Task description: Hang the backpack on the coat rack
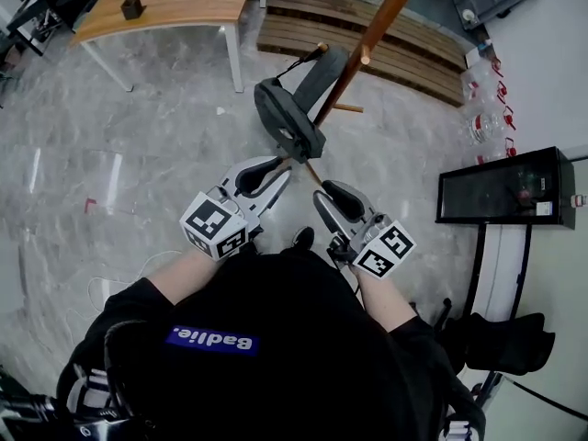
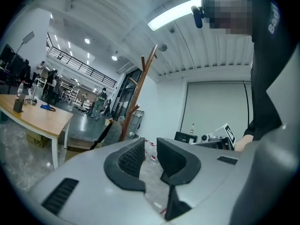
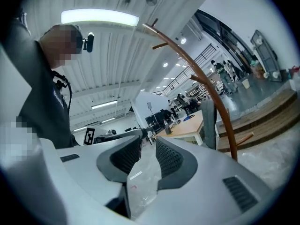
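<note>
A dark grey backpack (image 1: 289, 108) hangs from a peg of the brown wooden coat rack (image 1: 367, 39), its strap up against the pole. Both grippers are apart from it, drawn back close to my body. My left gripper (image 1: 274, 165) points at the bag's lower end and stands open with nothing between its pads. My right gripper (image 1: 323, 191), just right of it, is open and empty too. In the left gripper view the gripper (image 2: 150, 146) faces the rack (image 2: 138, 93) and the backpack (image 2: 105, 135). In the right gripper view the gripper (image 3: 147, 149) sees the rack (image 3: 211, 93) and the backpack (image 3: 209, 125).
A wooden table (image 1: 175, 3) stands at the back left, low wooden steps (image 1: 386, 39) behind the rack. Bottles (image 1: 482, 108) and a black glass-fronted cabinet (image 1: 505, 186) line the right wall. A black bag (image 1: 505, 338) lies at the lower right. The floor is grey marble.
</note>
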{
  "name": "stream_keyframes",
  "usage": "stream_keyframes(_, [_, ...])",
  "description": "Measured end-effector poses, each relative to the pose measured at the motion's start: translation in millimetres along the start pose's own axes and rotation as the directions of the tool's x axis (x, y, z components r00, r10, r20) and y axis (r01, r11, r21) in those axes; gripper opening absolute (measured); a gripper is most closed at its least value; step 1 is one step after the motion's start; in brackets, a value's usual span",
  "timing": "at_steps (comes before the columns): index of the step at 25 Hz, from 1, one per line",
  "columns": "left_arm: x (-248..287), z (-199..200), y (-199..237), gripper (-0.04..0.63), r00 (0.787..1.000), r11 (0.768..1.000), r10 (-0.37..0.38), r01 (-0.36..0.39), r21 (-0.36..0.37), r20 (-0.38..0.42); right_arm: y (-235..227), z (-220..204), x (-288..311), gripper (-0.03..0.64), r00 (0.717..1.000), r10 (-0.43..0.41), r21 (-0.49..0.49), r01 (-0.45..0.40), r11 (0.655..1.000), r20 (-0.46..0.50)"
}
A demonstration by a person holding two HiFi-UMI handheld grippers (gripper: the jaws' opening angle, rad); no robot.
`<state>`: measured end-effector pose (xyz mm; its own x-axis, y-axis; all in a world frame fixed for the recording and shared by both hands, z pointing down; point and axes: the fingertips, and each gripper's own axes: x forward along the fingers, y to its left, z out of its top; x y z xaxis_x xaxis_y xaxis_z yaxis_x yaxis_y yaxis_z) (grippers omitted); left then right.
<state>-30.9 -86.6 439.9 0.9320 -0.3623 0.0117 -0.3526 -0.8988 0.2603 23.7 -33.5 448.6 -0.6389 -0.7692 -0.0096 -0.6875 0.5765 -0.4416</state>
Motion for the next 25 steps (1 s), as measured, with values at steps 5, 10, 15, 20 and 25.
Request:
stream_keyframes(5, [-9.0,13.8,-32.4,0.04,0.999,0.999,-0.034,0.033,0.016,0.03,30.3,19.3,-11.6,0.035,0.997,0.071,-0.097,-0.069,0.993,0.018])
stream_keyframes(10, [-4.0,39.0,-67.6,0.011,0.996,0.998,-0.04,0.037,0.046,0.082,44.4,47.4,-26.0,0.008,0.986,0.166,-0.164,-0.159,0.973,0.026])
stream_keyframes(15, [2.2,47.4,-89.0,0.009,0.994,0.996,-0.043,0.035,0.077,0.102,55.1,69.2,-37.6,0.008,0.971,0.232,-0.191,-0.217,0.957,0.063])
stream_keyframes(20, [2.7,39.3,-101.5,0.009,0.996,0.997,-0.02,0.013,0.077,0.086,60.5,68.7,-44.0,0.006,0.962,0.269,-0.192,-0.253,0.948,0.056])
stream_keyframes(25, [3.9,29.3,-110.4,0.009,0.997,0.997,-0.012,0.007,0.072,0.07,62.2,62.7,-53.5,0.006,0.961,0.271,-0.179,-0.258,0.949,0.052])
